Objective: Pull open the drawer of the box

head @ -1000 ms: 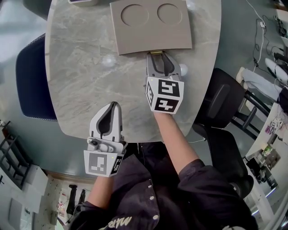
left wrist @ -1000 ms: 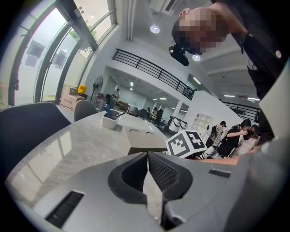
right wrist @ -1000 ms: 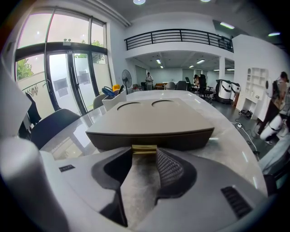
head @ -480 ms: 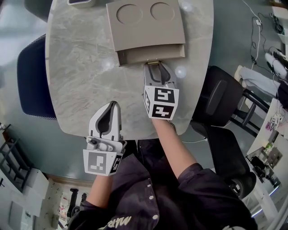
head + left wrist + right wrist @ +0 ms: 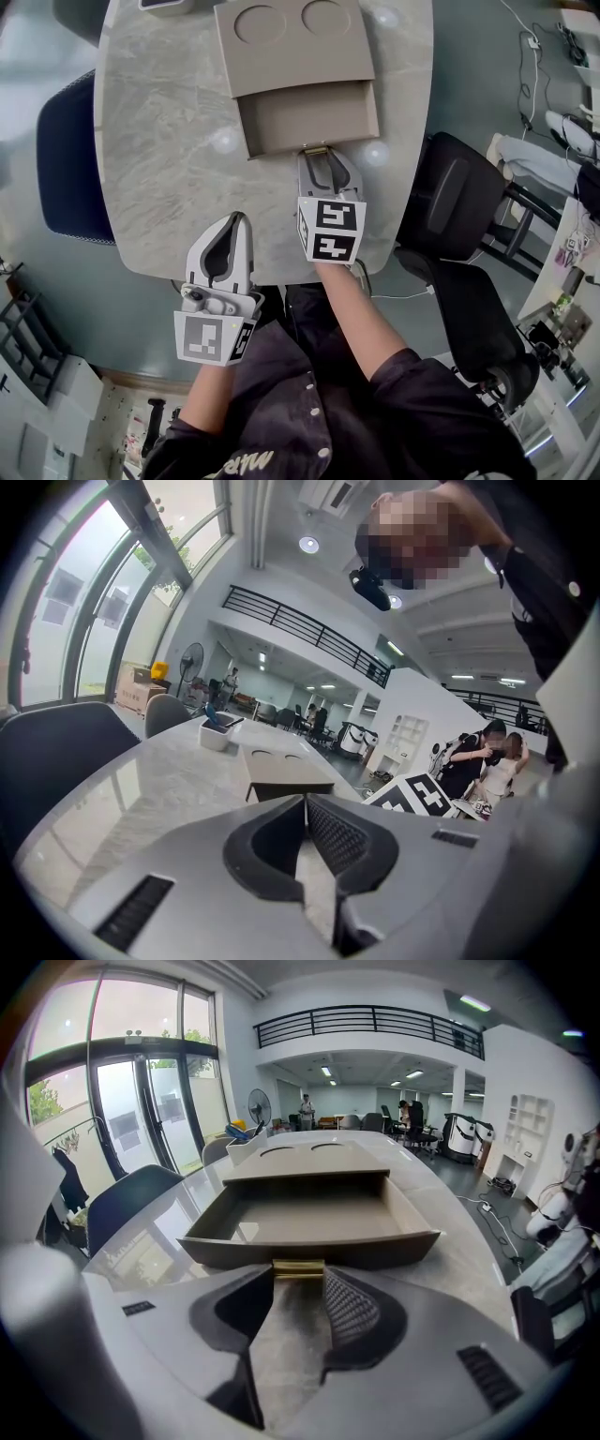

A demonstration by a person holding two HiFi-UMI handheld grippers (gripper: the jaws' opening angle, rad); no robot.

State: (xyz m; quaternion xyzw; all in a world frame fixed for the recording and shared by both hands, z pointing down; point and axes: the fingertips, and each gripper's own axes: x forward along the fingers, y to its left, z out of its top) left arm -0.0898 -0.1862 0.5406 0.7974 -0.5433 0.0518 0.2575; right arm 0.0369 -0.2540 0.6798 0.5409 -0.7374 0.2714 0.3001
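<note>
The left gripper point(image 5: 239, 220) is the nearest thing. It hangs over the near edge of the table point(image 5: 159, 169), its body outside the edge and only its tips above the marble. Its jaws are together with nothing between them, as the left gripper view shows point(image 5: 305, 803). In front of it and to its left lies a wide bare area of marble, free as far as the box.

A little further in and to the right, the right gripper point(image 5: 319, 157) points at the drawer point(image 5: 309, 117). Its jaws are clamped on the small brass handle point(image 5: 298, 1267) in the middle of the drawer's front wall. This gripper fills most of the strip of table between the drawer front and the near edge.

The drawer stands well out of the box point(image 5: 291, 56) and looks empty inside. Its front right corner is near the right rim of the table, and beyond this rim a black chair point(image 5: 450, 202) stands. The box itself sits further back and has two round recesses point(image 5: 261, 23) on its top.

Behind the box, at the far edge, is a small white holder point(image 5: 216, 735). A dark blue chair point(image 5: 66, 159) stands at the table's left side.
</note>
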